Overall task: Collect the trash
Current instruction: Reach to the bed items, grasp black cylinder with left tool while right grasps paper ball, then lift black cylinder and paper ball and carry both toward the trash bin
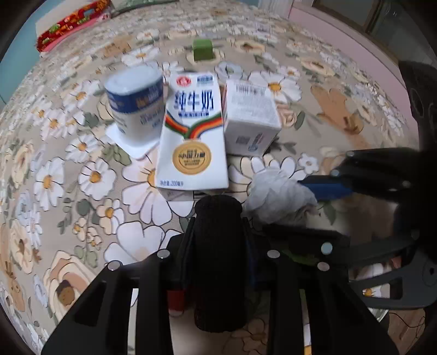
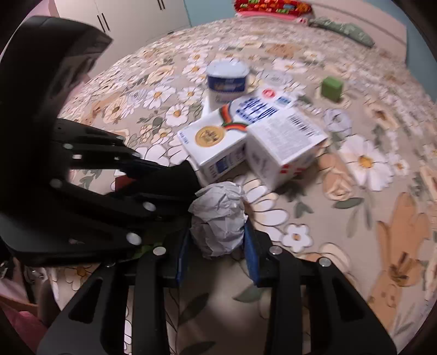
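Squarely between the right gripper's (image 2: 218,234) blue pads (image 2: 251,254) in the right wrist view: a crumpled paper ball (image 2: 218,218), pinched from both sides, jaws narrow, low over the floral cloth (image 2: 355,218). Just beyond the ball, two white cartons side by side and touching: a milk carton (image 2: 215,142) lying flat with its gold medal up, and a barcode carton (image 2: 284,144) tilted against it. Behind those, a blue-and-white cup (image 2: 226,82) standing upside down on its wide rim, and well apart to the right, a small green cube (image 2: 331,88). At the left of that same view, only the side of the left gripper (image 2: 185,177), with a dark tip poking out beside the ball; no telling there what is held. Answered from the left wrist: a black roll (image 1: 218,245) with a knit-like surface, upright between the fingers and hugged on both sides, jaws narrow, with a bit of red showing low beside it. Also only from the left wrist: the milk carton's printed front read straight on, its near end just beyond the roll's top. Shown from both wrists: a red patterned bundle (image 1: 73,24) at the cloth's far edge. Blurred throughout, small print unreadable.
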`<state>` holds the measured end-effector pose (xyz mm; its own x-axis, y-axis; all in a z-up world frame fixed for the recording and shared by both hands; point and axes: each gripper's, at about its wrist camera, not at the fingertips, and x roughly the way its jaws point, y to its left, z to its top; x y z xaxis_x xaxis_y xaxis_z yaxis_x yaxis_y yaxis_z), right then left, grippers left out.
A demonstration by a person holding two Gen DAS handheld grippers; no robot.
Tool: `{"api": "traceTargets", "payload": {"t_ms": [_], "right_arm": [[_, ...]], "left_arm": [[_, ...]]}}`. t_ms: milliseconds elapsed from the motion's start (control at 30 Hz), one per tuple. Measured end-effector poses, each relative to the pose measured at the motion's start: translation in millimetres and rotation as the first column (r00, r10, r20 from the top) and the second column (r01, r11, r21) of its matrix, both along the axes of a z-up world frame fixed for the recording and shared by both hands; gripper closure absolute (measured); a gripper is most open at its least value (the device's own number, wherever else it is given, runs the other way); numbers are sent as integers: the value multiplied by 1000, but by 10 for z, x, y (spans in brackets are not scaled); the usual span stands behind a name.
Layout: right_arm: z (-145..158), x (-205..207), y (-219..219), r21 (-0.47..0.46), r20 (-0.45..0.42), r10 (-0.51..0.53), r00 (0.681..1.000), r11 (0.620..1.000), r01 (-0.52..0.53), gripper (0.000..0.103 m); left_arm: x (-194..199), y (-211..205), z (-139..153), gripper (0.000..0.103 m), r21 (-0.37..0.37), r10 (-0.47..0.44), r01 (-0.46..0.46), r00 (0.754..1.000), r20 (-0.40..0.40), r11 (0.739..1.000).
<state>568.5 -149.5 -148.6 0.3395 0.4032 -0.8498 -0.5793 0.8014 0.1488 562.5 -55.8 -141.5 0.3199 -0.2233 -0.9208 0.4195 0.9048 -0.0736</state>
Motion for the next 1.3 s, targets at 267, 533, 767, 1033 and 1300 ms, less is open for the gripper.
{"api": "traceTargets", "payload": {"t_ms": [267,533,767,1033,1300], "right_arm": [[477,-291,-174,-88,115,-30,993,995,40,67],[1181,-937,-386,-142,243,-57,968,986,93,67],[1802,-1724,-462,-156,343,-56,938,981,116,67],[2326,-2546,-483,-148,420,-50,906,981,123,67],[2623,-3263,-545,-134,469,-56,881,982,134,67]], "left_arm": [[-277,76,549,70,24,69,-72,991,113,997],[-955,164,1263,70,71,116,-144,947,298,987],[-1701,186,1886,70,64,113,-152,906,409,986],[-2623,207,2427,70,53,104,-154,844,526,987],[-3352,206,2729,70,59,90,-155,800,593,986]]}}
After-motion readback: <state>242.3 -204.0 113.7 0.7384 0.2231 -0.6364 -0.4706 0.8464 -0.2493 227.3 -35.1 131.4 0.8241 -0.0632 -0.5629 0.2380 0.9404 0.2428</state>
